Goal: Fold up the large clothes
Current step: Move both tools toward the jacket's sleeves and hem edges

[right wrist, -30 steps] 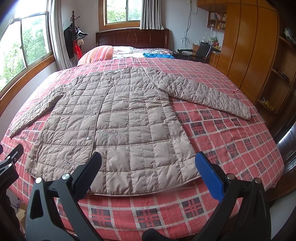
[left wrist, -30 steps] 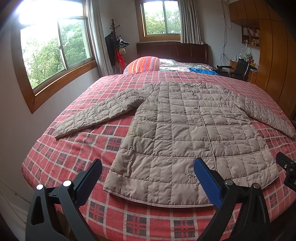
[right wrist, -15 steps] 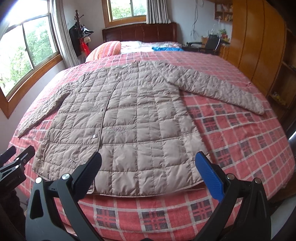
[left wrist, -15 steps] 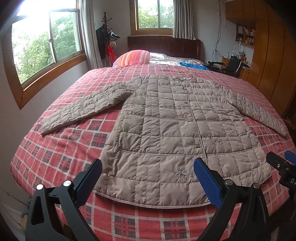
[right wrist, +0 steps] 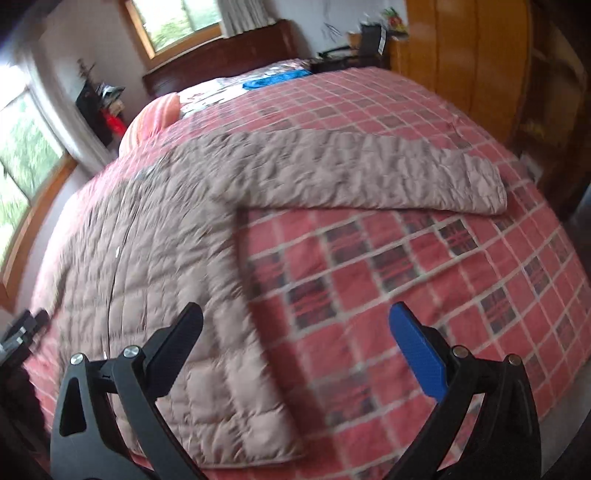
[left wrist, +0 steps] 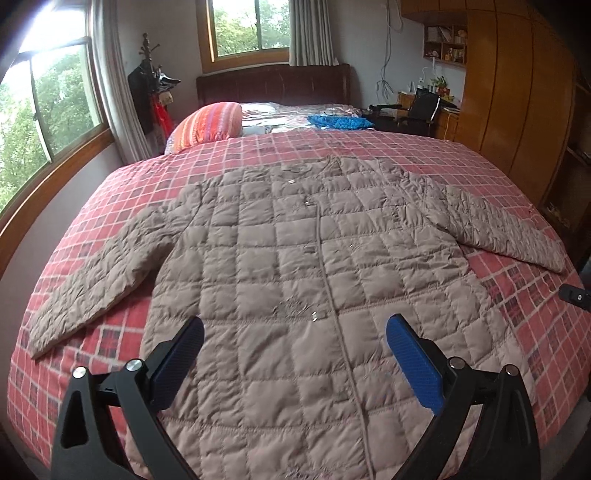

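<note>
jacket [left wrist: 306, 280] covering bed middle, bare bedspread [right wrist: 424, 295] beside its sleeve

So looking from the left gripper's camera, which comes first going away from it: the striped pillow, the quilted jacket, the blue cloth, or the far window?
From the left gripper, nearest first:
1. Quilted jacket, spread flat right under the open fingers.
2. Striped pillow, up the bed on the left.
3. Blue cloth, slightly further back, right of centre.
4. Far window, on the wall behind the headboard.
</note>
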`<action>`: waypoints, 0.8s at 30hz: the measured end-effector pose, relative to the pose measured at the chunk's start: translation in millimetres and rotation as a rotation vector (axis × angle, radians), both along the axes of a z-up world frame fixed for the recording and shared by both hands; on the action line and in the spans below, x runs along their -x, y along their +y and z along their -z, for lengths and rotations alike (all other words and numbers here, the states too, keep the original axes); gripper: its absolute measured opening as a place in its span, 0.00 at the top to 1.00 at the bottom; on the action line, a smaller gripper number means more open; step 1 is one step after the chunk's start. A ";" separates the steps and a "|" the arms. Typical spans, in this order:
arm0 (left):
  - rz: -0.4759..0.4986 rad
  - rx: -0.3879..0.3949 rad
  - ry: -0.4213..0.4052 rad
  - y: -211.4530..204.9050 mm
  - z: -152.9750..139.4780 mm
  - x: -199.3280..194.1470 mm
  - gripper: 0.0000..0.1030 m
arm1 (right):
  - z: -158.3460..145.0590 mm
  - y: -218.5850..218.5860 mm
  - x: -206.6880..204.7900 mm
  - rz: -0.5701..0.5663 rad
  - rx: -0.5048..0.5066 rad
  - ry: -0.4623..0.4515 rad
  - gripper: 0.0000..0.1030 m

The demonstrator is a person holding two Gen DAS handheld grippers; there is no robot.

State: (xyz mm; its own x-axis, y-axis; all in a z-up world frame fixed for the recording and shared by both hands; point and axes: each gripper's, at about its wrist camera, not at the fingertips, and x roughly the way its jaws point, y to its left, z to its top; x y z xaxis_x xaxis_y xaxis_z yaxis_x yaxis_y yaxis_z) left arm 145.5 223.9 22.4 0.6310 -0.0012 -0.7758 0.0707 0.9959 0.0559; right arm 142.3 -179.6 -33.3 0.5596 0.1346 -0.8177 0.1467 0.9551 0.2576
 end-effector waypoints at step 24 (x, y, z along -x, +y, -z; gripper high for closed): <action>0.147 0.253 0.334 -144.5 92.0 -206.9 0.22 | 75.5 -261.9 -121.5 0.253 -0.047 0.182 0.03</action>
